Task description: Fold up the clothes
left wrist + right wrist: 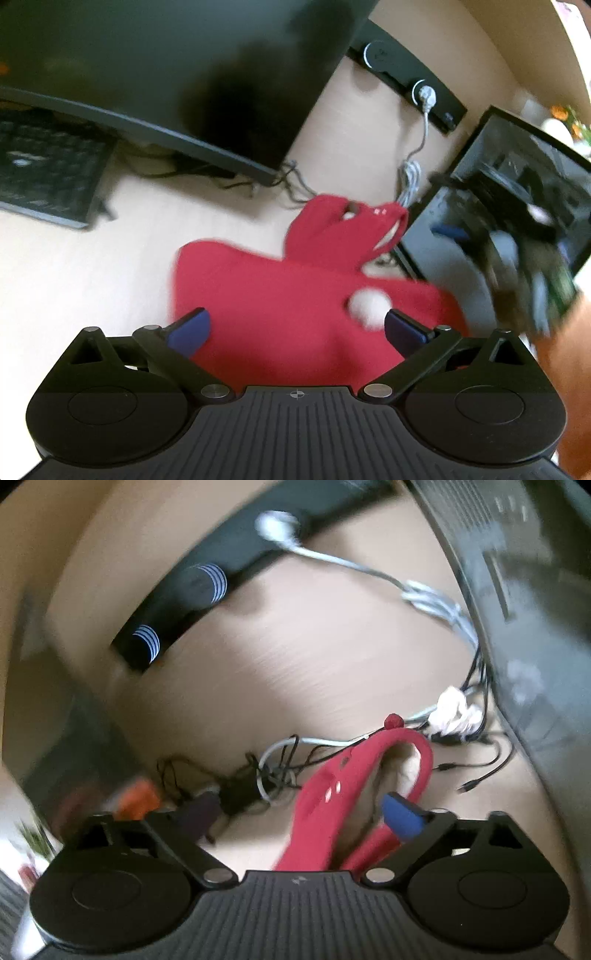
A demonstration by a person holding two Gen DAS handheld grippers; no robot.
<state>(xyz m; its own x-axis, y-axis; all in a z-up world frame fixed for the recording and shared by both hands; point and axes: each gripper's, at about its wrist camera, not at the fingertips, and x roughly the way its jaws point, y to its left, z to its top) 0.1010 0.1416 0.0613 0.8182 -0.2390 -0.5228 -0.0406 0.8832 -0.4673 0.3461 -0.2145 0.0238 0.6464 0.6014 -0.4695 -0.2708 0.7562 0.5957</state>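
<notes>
Over my left tongs (297, 328) I see the two blue pads (190, 330) spread wide, nothing pinched between them. Under and beyond them a red garment (280, 302) lies on the pale wooden bench (74, 266), mostly flat, with a white round patch (369, 306) on it near the right pad. The far part of the garment rises in a loose hump with an open loop of cloth toward the right. Behind it sits a big dark monitor (166, 74), a black keyboard (44, 166) at the left under the monitor's edge, and a black power strip (402, 74) along the wall with a grey cable (417, 155) plugged in. At the right a blurred shape, my right tongs (524, 258), hangs in front of a dark box (517, 184); from here I cannot tell how they stand.

Over my right tongs (303, 812) the picture is smeared. The right blue pad (402, 816) is plain; the left one is a dark blur, and the gap between them looks wide. A looped edge of the red garment (332, 797) stands between the pads, lifted off the bench (295, 664), but I cannot tell whether either pad presses on it. Beyond lie tangled black wires (240, 775), a crumpled white scrap (458, 712), the power strip (207, 579) and its grey cable (369, 568)
</notes>
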